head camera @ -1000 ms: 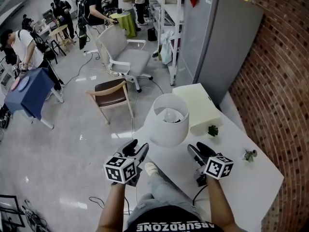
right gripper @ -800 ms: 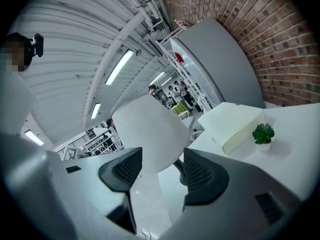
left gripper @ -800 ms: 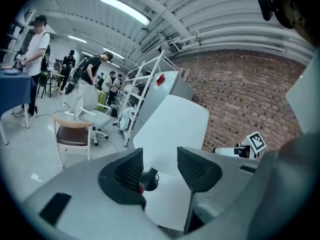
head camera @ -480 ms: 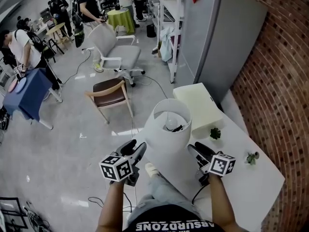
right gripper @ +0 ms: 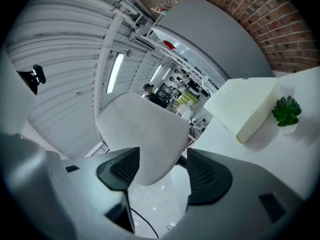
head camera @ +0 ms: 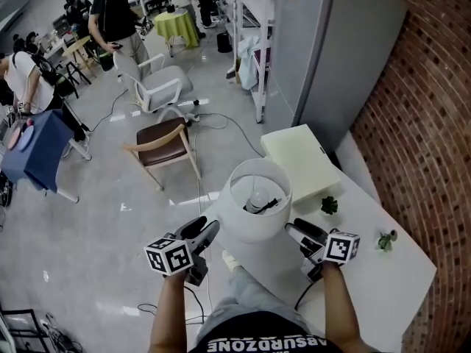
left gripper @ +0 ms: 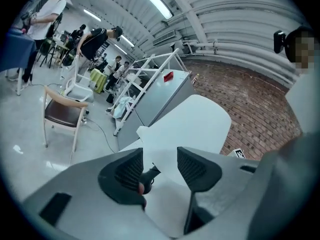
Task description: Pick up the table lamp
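The table lamp [head camera: 256, 208] stands at the near left end of the white table [head camera: 368, 271]; its white shade is open at the top and the bulb shows inside. My left gripper [head camera: 204, 228] is just left of the shade, apart from it, with its jaws open. In the left gripper view the shade [left gripper: 195, 129] fills the space ahead of the left gripper [left gripper: 161, 165], and the dark lamp stem [left gripper: 150, 175] shows low between the jaws. My right gripper [head camera: 296, 229] is just right of the shade with its jaws opening. Ahead of the right gripper [right gripper: 156, 169], the shade [right gripper: 145, 134] is untouched.
A cream box [head camera: 298, 160] lies on the table behind the lamp. Two small potted plants [head camera: 328, 205] [head camera: 385, 238] stand to the right. A grey cabinet [head camera: 324, 57] and a brick wall close the right side. A wooden chair [head camera: 165, 142] and several people are on the floor at left.
Both grippers have come in closer to the lamp shade, one on each side, and sunk a little. The lamp stands where it was.
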The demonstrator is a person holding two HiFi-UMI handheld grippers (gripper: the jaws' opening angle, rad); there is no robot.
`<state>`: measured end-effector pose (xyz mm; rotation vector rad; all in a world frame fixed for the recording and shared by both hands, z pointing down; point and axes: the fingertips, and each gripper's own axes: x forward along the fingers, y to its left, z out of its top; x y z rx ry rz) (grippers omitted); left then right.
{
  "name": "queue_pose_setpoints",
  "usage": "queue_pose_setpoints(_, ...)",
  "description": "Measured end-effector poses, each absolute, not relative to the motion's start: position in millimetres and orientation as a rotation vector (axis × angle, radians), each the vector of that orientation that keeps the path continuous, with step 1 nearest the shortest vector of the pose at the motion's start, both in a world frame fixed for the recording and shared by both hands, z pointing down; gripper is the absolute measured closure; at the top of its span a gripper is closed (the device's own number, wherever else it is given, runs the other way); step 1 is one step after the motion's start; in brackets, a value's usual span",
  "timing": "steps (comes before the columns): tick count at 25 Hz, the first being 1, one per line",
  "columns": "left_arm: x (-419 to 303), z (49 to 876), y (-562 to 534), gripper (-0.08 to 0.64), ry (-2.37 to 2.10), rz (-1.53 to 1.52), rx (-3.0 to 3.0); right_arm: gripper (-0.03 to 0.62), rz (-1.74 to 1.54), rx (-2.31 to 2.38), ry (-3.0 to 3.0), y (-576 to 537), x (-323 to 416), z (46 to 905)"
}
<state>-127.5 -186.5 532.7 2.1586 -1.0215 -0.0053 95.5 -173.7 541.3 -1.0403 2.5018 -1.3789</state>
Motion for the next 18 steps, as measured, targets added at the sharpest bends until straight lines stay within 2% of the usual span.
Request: queue_pose_setpoints(18, -111.5, 549.3, -203.5, 0.364, -0.544, -0.225, 1.998, 0.301, -1.509, -0.593, 2.321, -195.1, 88.1, 540.9)
